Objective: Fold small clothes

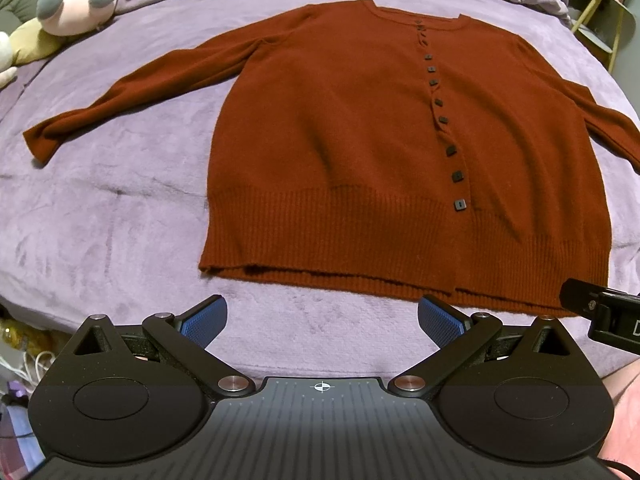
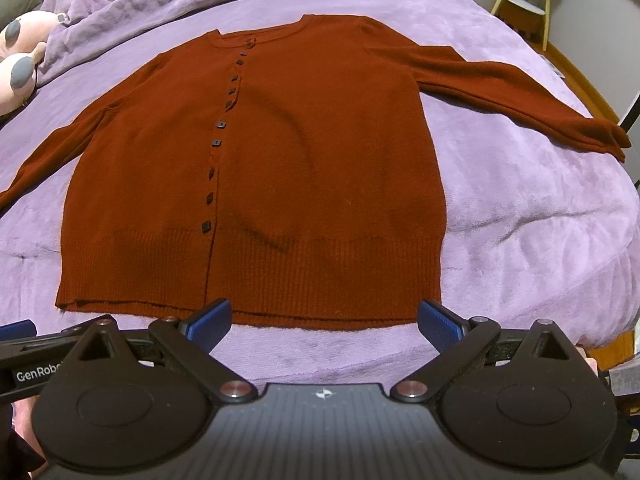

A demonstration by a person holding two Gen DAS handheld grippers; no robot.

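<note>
Cardigan (image 1: 340, 152) flat mid-frame on bed (image 1: 120, 220); left gripper (image 1: 322, 322) and right gripper (image 2: 324, 326) fingers wide apart, empty.

Both wrist views near hem, sharing whole cardigan (image 1: 360, 140)

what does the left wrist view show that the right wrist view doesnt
Only the left wrist view shows the end of the cardigan's left sleeve cuff and a yellow plush beside the pink one. Only the right wrist view shows the right sleeve cuff. Both show the red cardigan laid flat and buttoned on the purple blanket, a pink plush toy, and open grippers, left and right, short of the hem.
</note>
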